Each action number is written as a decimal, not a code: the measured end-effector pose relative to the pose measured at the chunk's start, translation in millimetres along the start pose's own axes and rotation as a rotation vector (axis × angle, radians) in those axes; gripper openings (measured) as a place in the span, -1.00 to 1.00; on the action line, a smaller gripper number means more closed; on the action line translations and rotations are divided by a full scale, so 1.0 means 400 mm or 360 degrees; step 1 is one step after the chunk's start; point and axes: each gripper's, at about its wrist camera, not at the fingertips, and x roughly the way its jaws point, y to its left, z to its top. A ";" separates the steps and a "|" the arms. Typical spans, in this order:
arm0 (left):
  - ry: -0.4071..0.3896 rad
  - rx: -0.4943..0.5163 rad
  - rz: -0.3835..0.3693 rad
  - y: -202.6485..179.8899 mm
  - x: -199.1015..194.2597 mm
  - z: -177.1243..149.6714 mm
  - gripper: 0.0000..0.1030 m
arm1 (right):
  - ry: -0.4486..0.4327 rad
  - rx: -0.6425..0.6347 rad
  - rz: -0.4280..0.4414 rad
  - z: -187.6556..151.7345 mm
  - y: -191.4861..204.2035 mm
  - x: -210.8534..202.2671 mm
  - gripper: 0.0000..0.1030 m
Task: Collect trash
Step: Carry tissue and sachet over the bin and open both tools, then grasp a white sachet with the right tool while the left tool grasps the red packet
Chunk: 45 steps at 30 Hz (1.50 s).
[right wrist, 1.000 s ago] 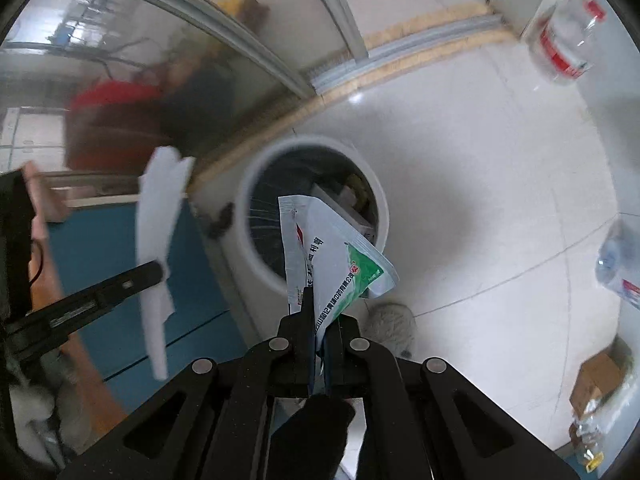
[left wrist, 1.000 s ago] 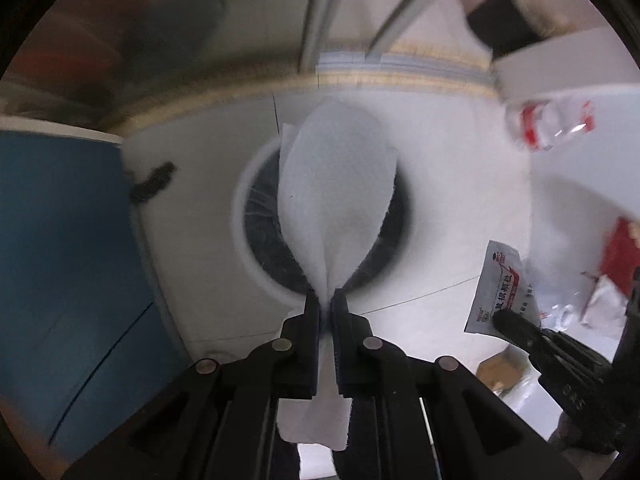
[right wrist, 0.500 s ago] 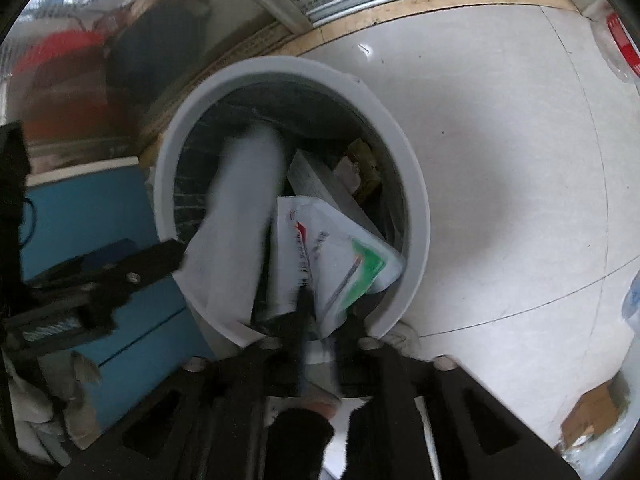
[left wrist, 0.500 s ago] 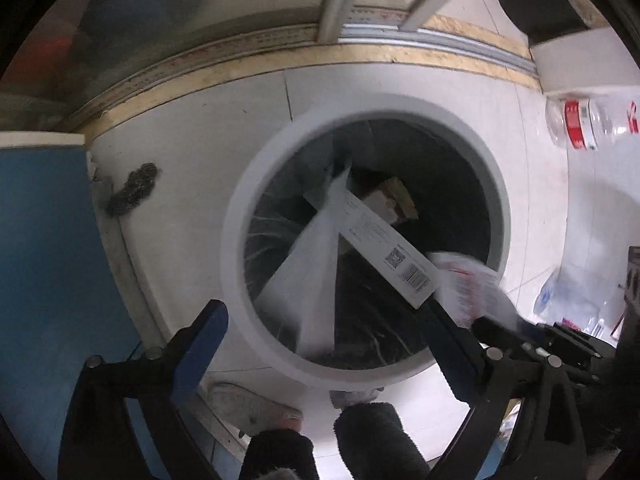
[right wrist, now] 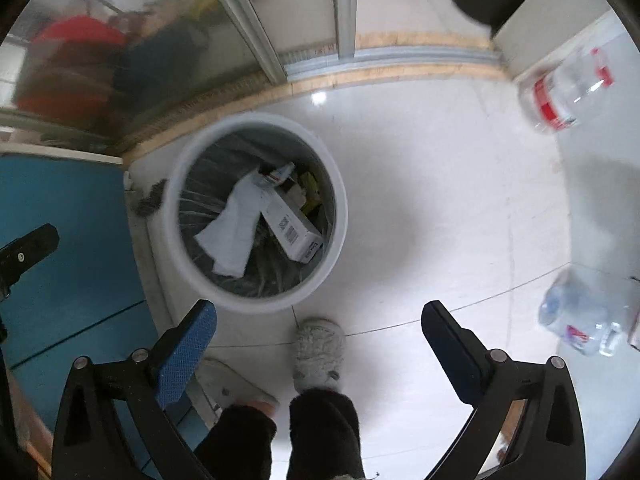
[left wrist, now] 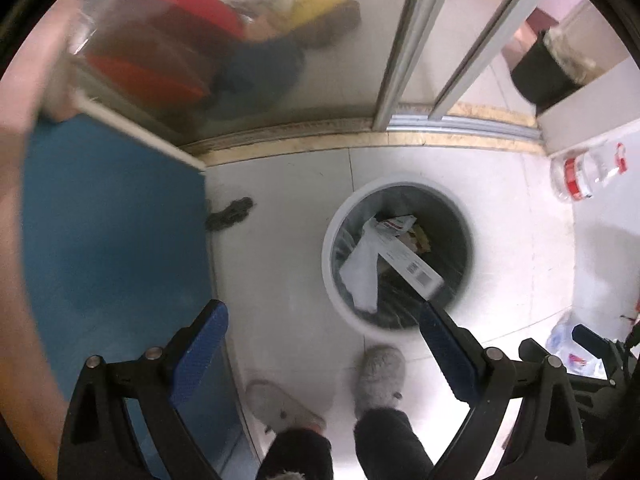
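A round white trash bin (left wrist: 335,216) (right wrist: 338,208) with a dark liner stands on the pale tiled floor. Inside lie a white tissue (left wrist: 360,272) (right wrist: 236,232), a white barcoded box (left wrist: 412,266) (right wrist: 292,228) and a small packet (left wrist: 394,224) (right wrist: 276,174). My left gripper (left wrist: 322,314) is open and empty, held high above the floor, left of the bin. My right gripper (right wrist: 318,316) is open and empty above the bin's near edge. Clear plastic bottles lie on the floor at the right (right wrist: 564,96) (right wrist: 580,320) (left wrist: 588,172).
A blue cabinet (left wrist: 108,232) (right wrist: 60,248) stands on the left. A sliding door track (left wrist: 440,124) and glass run along the back. The person's grey slippers (left wrist: 378,376) (right wrist: 318,352) are below the grippers. A dark clump (left wrist: 230,214) lies by the cabinet.
Both grippers opened and dropped the tissue and the packet into the bin. Both have since risen and pulled back from the bin, which now looks smaller.
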 end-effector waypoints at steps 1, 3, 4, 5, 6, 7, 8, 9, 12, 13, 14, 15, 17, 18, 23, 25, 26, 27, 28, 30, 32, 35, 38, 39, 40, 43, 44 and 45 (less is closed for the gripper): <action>-0.0009 -0.0018 -0.0014 0.002 -0.050 -0.019 0.90 | -0.0023 -0.0006 -0.0007 -0.010 -0.003 -0.045 1.00; -0.0035 -0.0034 -0.0031 -0.002 -0.156 -0.061 0.90 | -0.0095 -0.0019 -0.0014 -0.051 0.006 -0.169 1.00; -0.0050 -0.0038 -0.0040 -0.005 -0.195 -0.074 0.90 | -0.0117 -0.0019 -0.0014 -0.069 0.006 -0.210 1.00; -0.0070 -0.0041 -0.0051 -0.009 -0.244 -0.090 0.90 | -0.0144 -0.0015 -0.0012 -0.086 0.004 -0.263 1.00; -0.0094 -0.0043 -0.0055 -0.013 -0.305 -0.112 0.90 | -0.0180 -0.0015 -0.0023 -0.110 0.000 -0.333 1.00; -0.0112 -0.0044 -0.0063 -0.014 -0.343 -0.124 0.90 | -0.0208 -0.0015 -0.0031 -0.127 -0.004 -0.382 1.00; -0.0134 -0.0044 -0.0078 -0.016 -0.390 -0.138 0.90 | -0.0238 -0.0010 -0.0030 -0.146 -0.009 -0.439 1.00; -0.0153 -0.0046 -0.0087 -0.018 -0.433 -0.152 0.90 | -0.0265 -0.0002 -0.0025 -0.168 -0.015 -0.497 1.00; -0.0203 -0.0044 -0.0123 -0.020 -0.560 -0.196 0.90 | -0.0340 0.0002 -0.0020 -0.223 -0.026 -0.651 1.00; -0.0223 -0.0038 -0.0126 -0.019 -0.605 -0.212 0.90 | -0.0362 0.0001 -0.0021 -0.240 -0.029 -0.696 1.00; -0.0240 -0.0037 -0.0132 -0.016 -0.638 -0.225 0.90 | -0.0385 0.0002 -0.0020 -0.257 -0.031 -0.743 1.00; -0.0262 -0.0038 -0.0149 -0.012 -0.681 -0.242 0.90 | -0.0401 0.0006 -0.0012 -0.273 -0.031 -0.778 1.00; -0.0298 -0.0034 -0.0167 -0.007 -0.739 -0.264 0.90 | -0.0450 0.0007 -0.0004 -0.309 -0.030 -0.864 1.00; -0.0320 -0.0031 -0.0175 -0.005 -0.768 -0.277 0.90 | -0.0474 0.0004 -0.0005 -0.324 -0.028 -0.902 1.00; -0.0423 -0.0060 -0.0182 0.031 -0.887 -0.315 0.90 | -0.0536 0.0015 0.0038 -0.385 -0.013 -1.036 1.00; -0.0446 -0.0079 -0.0124 0.052 -0.921 -0.323 0.90 | -0.0550 0.0013 0.0069 -0.399 0.003 -1.074 1.00; -0.0482 -0.0093 -0.0081 0.069 -0.942 -0.327 0.90 | -0.0556 0.0011 0.0086 -0.406 0.013 -1.087 1.00; -0.0518 -0.0107 -0.0057 0.086 -0.957 -0.333 0.90 | -0.0560 0.0002 0.0114 -0.413 0.030 -1.100 1.00; -0.0560 -0.0146 -0.0036 0.117 -0.979 -0.337 0.90 | -0.0561 -0.0012 0.0133 -0.418 0.049 -1.109 1.00; -0.0612 -0.0255 -0.0006 0.192 -1.008 -0.346 0.90 | -0.0565 -0.0063 0.0171 -0.430 0.106 -1.127 1.00; -0.0636 -0.0352 0.0022 0.268 -1.029 -0.367 0.90 | -0.0556 -0.0120 0.0217 -0.431 0.162 -1.138 1.00; -0.0634 -0.0490 0.0132 0.413 -1.038 -0.431 0.95 | -0.0523 -0.0276 0.0298 -0.436 0.294 -1.151 1.00; -0.0549 -0.0694 0.0295 0.606 -1.010 -0.535 0.97 | -0.0437 -0.0512 0.0364 -0.452 0.479 -1.147 1.00; -0.0493 -0.0794 0.0350 0.681 -0.989 -0.583 0.97 | -0.0403 -0.0590 0.0386 -0.463 0.548 -1.136 1.00; -0.0442 -0.0883 0.0390 0.740 -0.975 -0.635 0.97 | -0.0376 -0.0660 0.0399 -0.480 0.608 -1.125 1.00; -0.0289 -0.1202 0.0512 0.922 -0.926 -0.808 0.97 | -0.0261 -0.0907 0.0426 -0.540 0.823 -1.070 1.00; -0.0252 -0.1286 0.0550 0.961 -0.914 -0.863 0.96 | -0.0211 -0.0990 0.0431 -0.565 0.900 -1.045 1.00; -0.0210 -0.1386 0.0593 1.011 -0.899 -0.930 0.97 | -0.0161 -0.1069 0.0430 -0.594 0.976 -1.018 1.00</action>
